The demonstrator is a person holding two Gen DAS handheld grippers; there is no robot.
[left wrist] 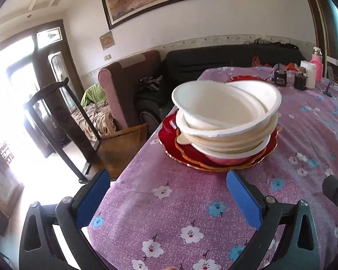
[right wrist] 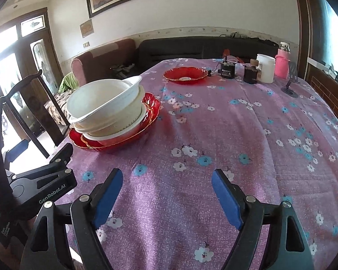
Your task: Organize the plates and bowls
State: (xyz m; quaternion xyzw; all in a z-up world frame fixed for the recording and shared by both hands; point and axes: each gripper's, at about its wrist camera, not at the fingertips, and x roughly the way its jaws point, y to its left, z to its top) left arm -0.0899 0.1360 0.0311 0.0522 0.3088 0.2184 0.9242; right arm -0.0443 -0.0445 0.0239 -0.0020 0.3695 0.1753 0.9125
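A leaning stack of several white bowls (left wrist: 225, 117) sits on stacked red plates (left wrist: 169, 135) near the left edge of the purple flowered tablecloth (left wrist: 169, 202). The stack of bowls (right wrist: 106, 108) and the red plates (right wrist: 151, 105) also show in the right wrist view. A single red plate (right wrist: 186, 74) lies farther back on the table. My left gripper (left wrist: 166, 184) is open and empty, just in front of the stack. My right gripper (right wrist: 166, 180) is open and empty over bare cloth, right of the stack. The left gripper's body (right wrist: 42, 180) shows at the left.
At the far right stand a white jar (right wrist: 266, 68), a pink bottle (right wrist: 282, 64), dark small containers (right wrist: 250, 73) and a phone stand (right wrist: 289, 87). A dark wooden chair (left wrist: 63, 123) stands left of the table. Sofas (left wrist: 214, 65) line the wall.
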